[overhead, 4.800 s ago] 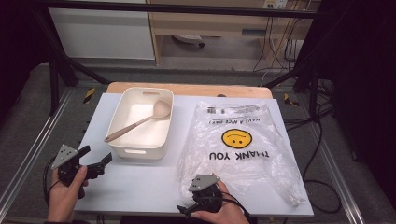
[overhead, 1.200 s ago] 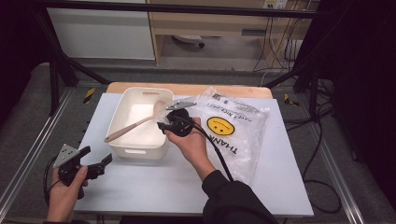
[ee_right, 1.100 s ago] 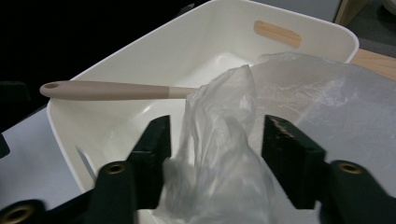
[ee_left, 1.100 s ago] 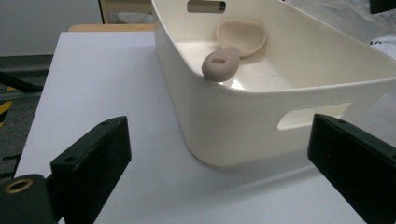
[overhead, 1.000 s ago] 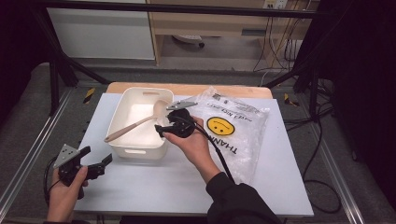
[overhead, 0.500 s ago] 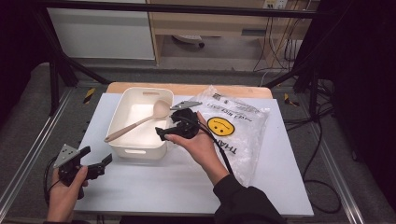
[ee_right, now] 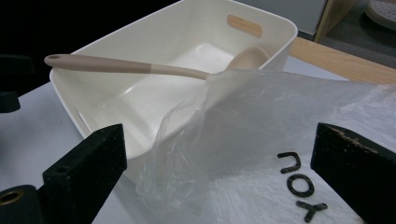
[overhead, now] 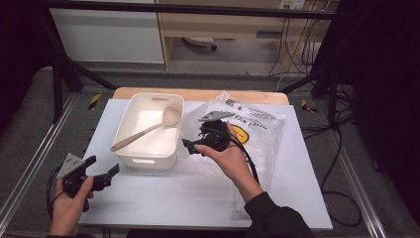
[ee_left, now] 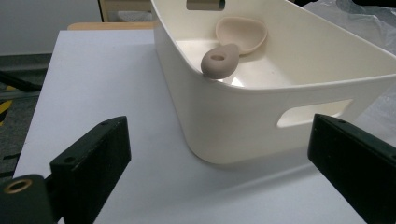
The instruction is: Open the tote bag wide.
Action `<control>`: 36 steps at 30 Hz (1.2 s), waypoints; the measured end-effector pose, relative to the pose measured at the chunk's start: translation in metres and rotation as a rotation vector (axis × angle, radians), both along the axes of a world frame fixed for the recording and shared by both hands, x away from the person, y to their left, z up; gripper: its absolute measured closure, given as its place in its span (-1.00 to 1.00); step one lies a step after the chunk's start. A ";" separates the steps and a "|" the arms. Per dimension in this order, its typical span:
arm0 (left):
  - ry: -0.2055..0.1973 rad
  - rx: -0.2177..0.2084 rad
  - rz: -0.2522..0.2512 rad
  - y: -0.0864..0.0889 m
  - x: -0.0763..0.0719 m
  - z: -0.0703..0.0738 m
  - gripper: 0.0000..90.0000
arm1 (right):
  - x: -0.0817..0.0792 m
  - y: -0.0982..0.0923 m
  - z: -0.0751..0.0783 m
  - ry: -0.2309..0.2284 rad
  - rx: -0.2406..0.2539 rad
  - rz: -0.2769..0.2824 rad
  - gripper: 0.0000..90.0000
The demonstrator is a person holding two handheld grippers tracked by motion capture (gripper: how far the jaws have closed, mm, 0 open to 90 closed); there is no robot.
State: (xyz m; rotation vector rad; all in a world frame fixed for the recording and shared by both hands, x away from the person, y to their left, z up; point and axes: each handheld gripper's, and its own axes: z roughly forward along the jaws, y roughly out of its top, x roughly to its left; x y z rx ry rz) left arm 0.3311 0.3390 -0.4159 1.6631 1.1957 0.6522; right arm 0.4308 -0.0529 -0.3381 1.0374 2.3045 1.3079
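Bag edge let go beside the bin

My right tool (overhead: 190,145) has just been opening, jaws wide, plastic bag (ee_right: 261,140) loose between them, draped against the white bin (overhead: 148,130). It could slump shut, I think. Left tool (overhead: 106,174) gapes, idle.

White bin (overhead: 148,134) — beige ladle (overhead: 148,130); clear bag (overhead: 247,129) — yellow smiley, black lettering.
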 end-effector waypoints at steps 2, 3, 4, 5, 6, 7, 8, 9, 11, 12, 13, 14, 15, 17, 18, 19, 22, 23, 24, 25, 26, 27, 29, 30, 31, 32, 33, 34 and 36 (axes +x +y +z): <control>0.002 0.001 0.001 0.001 0.000 -0.001 -0.88 | -0.002 -0.007 -0.001 -0.003 -0.001 0.003 -0.90; 0.003 -0.003 0.002 0.001 0.001 -0.001 -0.88 | -0.004 -0.010 -0.001 -0.003 -0.008 0.004 -0.90; 0.004 -0.004 0.002 0.001 0.001 -0.001 -0.88 | -0.005 -0.013 -0.002 -0.008 -0.017 0.003 -0.89; 0.007 -0.005 0.002 0.001 0.001 -0.001 -0.88 | -0.006 -0.017 -0.002 -0.009 -0.018 0.001 -0.89; 0.006 -0.004 0.002 0.001 0.001 -0.002 -0.88 | -0.007 -0.021 -0.003 -0.010 -0.017 0.003 -0.89; 0.007 -0.005 0.002 0.001 0.001 -0.002 -0.88 | -0.007 -0.026 -0.003 -0.008 -0.012 0.000 -0.88; 0.007 -0.004 0.002 0.001 0.001 -0.003 -0.88 | -0.007 -0.030 -0.004 -0.011 -0.016 -0.006 -0.88; 0.010 -0.002 0.004 0.001 0.001 -0.003 -0.88 | -0.008 -0.034 -0.005 -0.018 -0.018 -0.009 -0.88; 0.014 -0.001 0.008 0.000 0.001 -0.004 -0.88 | -0.009 -0.043 -0.007 -0.019 -0.014 -0.017 -0.87; 0.015 -0.001 0.011 0.000 0.001 -0.004 -0.88 | -0.010 -0.047 -0.009 -0.021 -0.008 -0.021 -0.87; 0.016 0.000 0.012 0.000 0.001 -0.004 -0.88 | -0.011 -0.052 -0.011 -0.020 -0.003 -0.027 -0.87; 0.017 0.000 0.013 0.000 0.001 -0.005 -0.88 | -0.012 -0.056 -0.013 -0.017 -0.001 -0.033 -0.87; 0.018 0.001 0.015 0.000 0.001 -0.005 -0.88 | -0.012 -0.061 -0.015 -0.017 0.006 -0.038 -0.87; 0.018 0.000 0.017 0.000 0.002 -0.005 -0.88 | -0.012 -0.067 -0.021 -0.010 0.002 -0.043 -0.86; 0.019 0.000 0.020 0.000 0.002 -0.005 -0.88 | -0.011 -0.069 -0.024 0.003 -0.015 -0.040 -0.87; 0.018 -0.001 0.022 0.000 0.001 -0.005 -0.88 | -0.012 -0.072 -0.026 0.006 -0.024 -0.043 -0.87; 0.015 -0.001 0.020 0.000 0.001 -0.004 -0.88 | -0.012 -0.079 -0.035 0.025 -0.021 -0.052 -0.87; 0.017 -0.001 0.017 0.000 0.001 -0.004 -0.88 | -0.012 -0.081 -0.037 0.029 -0.027 -0.058 -0.87; 0.017 -0.003 0.014 0.000 0.001 -0.004 -0.88 | -0.012 -0.084 -0.038 0.033 -0.030 -0.066 -0.86; 0.018 -0.002 0.013 -0.001 0.001 -0.004 -0.88 | -0.013 -0.086 -0.040 0.037 -0.031 -0.071 -0.86; 0.016 -0.001 0.008 -0.001 0.001 -0.004 -0.88 | -0.013 -0.087 -0.041 0.041 -0.038 -0.075 -0.86; 0.016 -0.001 0.006 -0.001 0.001 -0.004 -0.88 | -0.013 -0.088 -0.043 0.044 -0.047 -0.076 -0.87; 0.015 -0.005 0.001 -0.001 0.001 -0.004 -0.88 | -0.013 -0.090 -0.047 0.049 -0.065 -0.081 -0.87; 0.014 -0.004 -0.002 -0.002 0.001 -0.004 -0.88 | -0.012 -0.090 -0.049 0.052 -0.066 -0.081 -0.87; 0.013 -0.002 -0.004 -0.002 0.001 -0.004 -0.88 | -0.011 -0.091 -0.050 0.060 -0.073 -0.085 -0.87; 0.012 -0.001 -0.004 -0.002 0.001 -0.004 -0.88 | -0.011 -0.091 -0.051 0.063 -0.078 -0.086 -0.88; 0.013 -0.003 -0.005 -0.002 0.001 -0.004 -0.88 | -0.010 -0.091 -0.052 0.064 -0.083 -0.088 -0.88; 0.012 -0.003 -0.005 -0.002 0.001 -0.003 -0.88 | -0.010 -0.092 -0.053 0.066 -0.084 -0.090 -0.88; 0.011 -0.004 -0.004 -0.002 0.001 -0.003 -0.88 | -0.009 -0.092 -0.055 0.069 -0.085 -0.087 -0.88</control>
